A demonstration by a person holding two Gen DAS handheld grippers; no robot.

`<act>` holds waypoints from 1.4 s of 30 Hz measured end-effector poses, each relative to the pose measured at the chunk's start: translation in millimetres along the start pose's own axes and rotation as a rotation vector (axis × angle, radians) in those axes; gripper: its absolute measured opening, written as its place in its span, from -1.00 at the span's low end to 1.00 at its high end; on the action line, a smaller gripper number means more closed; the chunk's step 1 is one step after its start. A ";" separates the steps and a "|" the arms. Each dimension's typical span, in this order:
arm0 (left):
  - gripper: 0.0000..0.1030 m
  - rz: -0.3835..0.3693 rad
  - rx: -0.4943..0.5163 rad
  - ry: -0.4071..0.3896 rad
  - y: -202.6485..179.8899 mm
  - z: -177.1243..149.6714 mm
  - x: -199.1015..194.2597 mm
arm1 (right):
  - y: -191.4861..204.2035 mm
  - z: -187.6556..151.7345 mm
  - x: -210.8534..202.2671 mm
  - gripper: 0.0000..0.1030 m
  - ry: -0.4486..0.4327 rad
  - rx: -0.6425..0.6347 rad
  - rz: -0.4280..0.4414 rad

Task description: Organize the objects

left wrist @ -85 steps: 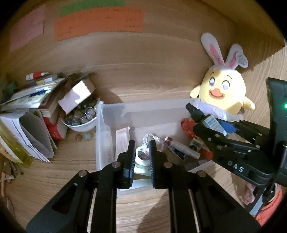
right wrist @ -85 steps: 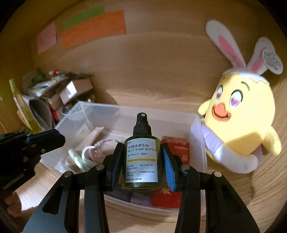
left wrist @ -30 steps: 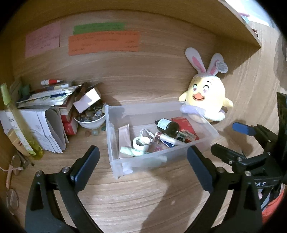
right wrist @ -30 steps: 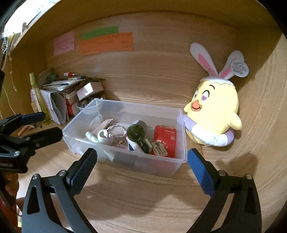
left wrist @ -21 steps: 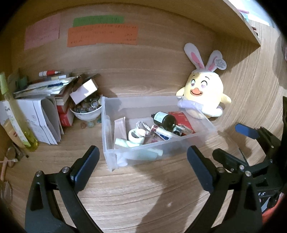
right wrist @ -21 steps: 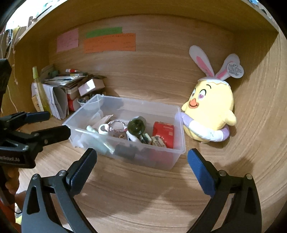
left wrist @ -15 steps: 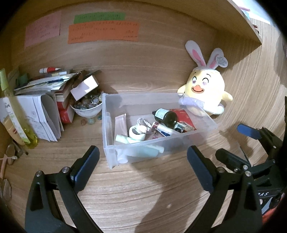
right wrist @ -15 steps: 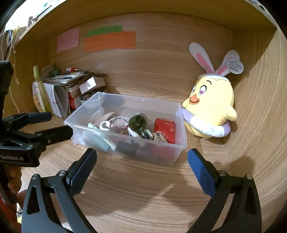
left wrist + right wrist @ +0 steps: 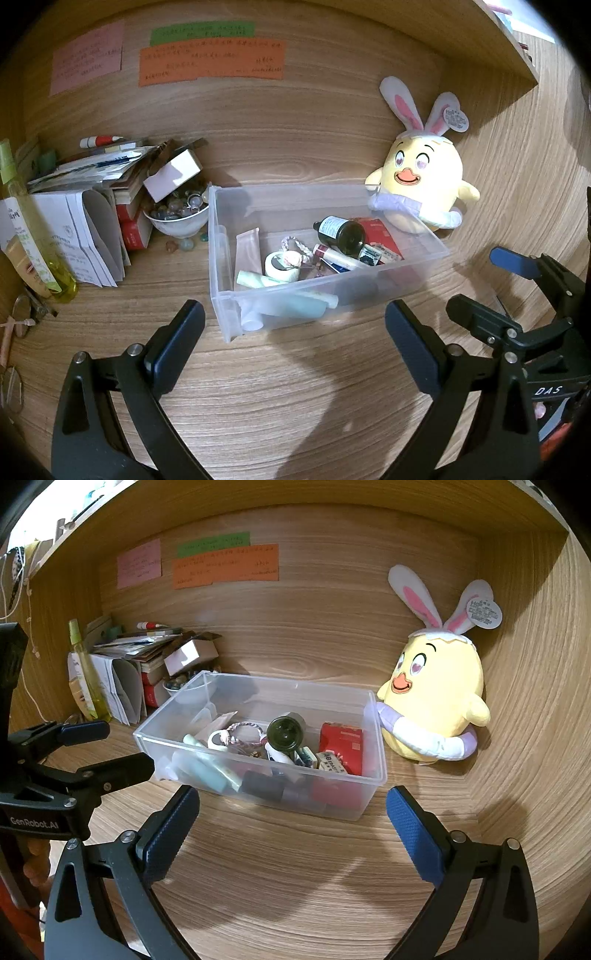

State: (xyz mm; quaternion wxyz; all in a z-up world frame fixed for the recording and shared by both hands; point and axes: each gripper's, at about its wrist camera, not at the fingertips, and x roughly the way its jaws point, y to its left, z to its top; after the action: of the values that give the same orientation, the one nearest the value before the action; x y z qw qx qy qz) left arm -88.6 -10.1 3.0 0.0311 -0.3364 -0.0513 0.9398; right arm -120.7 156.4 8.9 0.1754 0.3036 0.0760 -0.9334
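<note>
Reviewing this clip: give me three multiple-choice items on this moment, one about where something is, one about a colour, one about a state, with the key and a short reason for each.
1. Where is the dark pump bottle?
A. lying in the clear plastic bin
B. standing beside the white bowl
C. held in the right gripper

2. What colour is the largest paper note on the back wall?
A. blue
B. orange
C. white

3. How do the left gripper and the right gripper stand?
A. both shut on items
B. left shut, right open
C. both open and empty

Key: 1 A, the bottle lies on its side among the items in the bin. 2 B, the wide note under the green strip is orange. 3 C, each wrist view shows its fingers spread wide with nothing between them.
</note>
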 end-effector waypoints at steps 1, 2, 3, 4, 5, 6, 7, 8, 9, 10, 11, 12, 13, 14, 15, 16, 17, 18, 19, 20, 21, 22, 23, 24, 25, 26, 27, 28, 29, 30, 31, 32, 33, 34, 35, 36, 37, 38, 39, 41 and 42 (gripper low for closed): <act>0.92 0.001 -0.001 0.001 -0.1 -0.2 0.2 | -0.1 -0.1 0.3 0.96 0.002 0.001 0.002; 0.92 0.002 -0.001 0.001 0.1 -0.3 0.5 | 0.0 -0.3 0.4 0.96 0.003 0.002 0.004; 0.92 0.001 -0.001 0.002 0.3 -0.2 0.6 | -0.1 -0.5 0.6 0.96 0.004 0.003 0.005; 0.92 0.000 -0.002 0.004 0.5 -0.3 0.9 | -0.3 -0.7 0.7 0.96 0.005 0.005 0.007; 0.92 0.000 -0.003 0.005 0.9 -0.6 1.4 | -0.3 -0.7 1.0 0.96 0.007 0.008 0.008; 0.92 0.000 -0.003 0.007 0.7 -1.0 1.8 | -0.6 -0.9 1.4 0.96 0.009 0.009 0.011; 0.92 0.000 -0.004 0.009 0.7 -1.4 2.3 | -0.4 -1.1 1.3 0.96 0.011 0.011 0.012; 0.92 0.000 -0.004 0.011 0.6 -1.7 2.7 | -1.8 -0.9 2.6 0.96 0.012 0.012 0.015; 0.92 0.000 -0.004 0.013 0.6 -2.2 3.2 | -2.4 -1.1 2.8 0.96 0.012 0.013 0.016; 0.92 0.000 -0.004 0.015 0.4 -2.6 3.7 | -2.8 -1.2 2.8 0.96 0.012 0.014 0.017; 0.92 0.000 -0.004 0.016 0.1 -3.2 4.1 | -3.1 -1.3 2.7 0.96 0.012 0.015 0.018; 0.92 0.000 -0.004 0.018 0.1 -3.7 4.5 | -3.7 -1.3 3.3 0.96 0.012 0.015 0.019; 0.92 0.001 -0.005 0.019 -0.6 -3.6 5.0 | -4.0 -1.4 3.6 0.96 0.013 0.016 0.018; 0.92 0.001 -0.005 0.020 -0.5 -3.8 5.2 | -4.1 -1.4 4.0 0.96 0.014 0.016 0.018; 0.92 0.000 -0.006 0.021 -0.4 -4.0 5.3 | -4.1 -1.6 4.5 0.96 0.015 0.017 0.018; 0.92 0.000 -0.007 0.022 -0.4 -4.0 5.3 | -4.6 -1.5 4.6 0.96 0.016 0.018 0.018; 0.92 -0.001 -0.009 0.022 -0.4 -4.0 5.2 | -4.9 -1.6 4.8 0.96 0.017 0.020 0.018; 0.92 -0.001 -0.008 0.021 -0.4 -4.0 5.1 | -5.5 -1.7 4.7 0.96 0.017 0.022 0.019; 0.92 0.000 -0.008 0.021 -0.4 -3.9 5.2 | -5.8 -1.8 4.7 0.96 0.017 0.024 0.021; 0.92 0.000 -0.007 0.020 -0.2 -4.0 5.2 | -6.2 -1.8 4.7 0.96 0.016 0.025 0.024; 0.92 -0.001 -0.007 0.020 0.0 -4.0 5.1 | -6.7 -1.9 4.8 0.96 0.016 0.026 0.025; 0.92 0.000 -0.008 0.019 0.1 -4.0 4.8 | -7.1 -2.1 4.9 0.96 0.016 0.027 0.025; 0.92 0.000 -0.008 0.019 0.0 -4.0 4.8 | -7.1 -2.3 5.2 0.96 0.016 0.028 0.025; 0.92 -0.001 -0.009 0.020 0.1 -4.1 4.9 | -7.3 -2.4 5.7 0.96 0.017 0.028 0.024; 0.92 0.000 -0.009 0.020 0.0 -4.2 5.0 | -7.4 -2.4 5.9 0.96 0.018 0.029 0.024; 0.92 0.002 -0.008 0.020 -0.1 -4.4 5.1 | -7.4 -2.6 6.3 0.96 0.020 0.030 0.024; 0.92 0.001 -0.008 0.019 0.2 -4.3 4.9 | -7.6 -2.6 6.5 0.96 0.021 0.031 0.025; 0.92 0.002 -0.009 0.019 0.3 -4.5 4.9 | -7.9 -2.8 6.6 0.96 0.021 0.032 0.025; 0.92 0.003 -0.009 0.019 0.2 -4.7 5.0 | -8.3 -2.6 6.6 0.96 0.021 0.034 0.026; 0.92 0.004 -0.009 0.019 0.2 -4.7 5.0 | -8.7 -2.7 6.7 0.96 0.021 0.035 0.027; 0.92 0.004 -0.010 0.019 0.5 -4.8 5.1 | -9.2 -2.7 6.8 0.96 0.021 0.037 0.028; 0.92 0.004 -0.011 0.019 0.6 -4.9 5.2 | -8.8 -2.7 6.8 0.96 0.021 0.034 0.026; 0.92 0.004 -0.010 0.018 0.8 -4.9 5.3 | -9.1 -2.8 6.9 0.96 0.022 0.036 0.026; 0.93 0.004 -0.011 0.017 0.9 -5.1 5.4 | -9.3 -2.8 6.7 0.96 0.021 0.037 0.026; 0.93 0.004 -0.010 0.018 1.1 -5.1 5.6 | -9.5 -2.9 6.8 0.96 0.022 0.038 0.026; 0.93 0.003 -0.010 0.018 1.1 -5.2 5.6 | -9.8 -2.9 6.8 0.96 0.022 0.040 0.026; 0.92 0.003 -0.011 0.017 1.0 -5.4 5.6 | -10.2 -2.9 7.2 0.96 0.023 0.042 0.026; 0.92 0.003 -0.012 0.014 1.0 -5.4 5.5 | -10.7 -2.7 7.3 0.96 0.024 0.043 0.028; 0.92 0.004 -0.011 0.013 0.8 -5.5 5.5 | -10.9 -2.6 7.6 0.96 0.025 0.046 0.029; 0.92 0.005 -0.007 0.012 -0.4 -5.5 5.9 | -11.3 -2.3 7.5 0.96 0.025 0.047 0.030; 0.92 0.005 -0.005 0.012 -0.7 -5.4 6.3 | -11.7 -2.3 7.3 0.96 0.024 0.048 0.032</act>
State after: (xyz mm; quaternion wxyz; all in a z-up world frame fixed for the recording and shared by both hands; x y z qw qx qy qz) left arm -90.1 -8.4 -5.0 0.0283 -0.3423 -0.0526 0.9377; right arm -129.3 165.8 3.1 0.1819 0.3199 0.0508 -0.9284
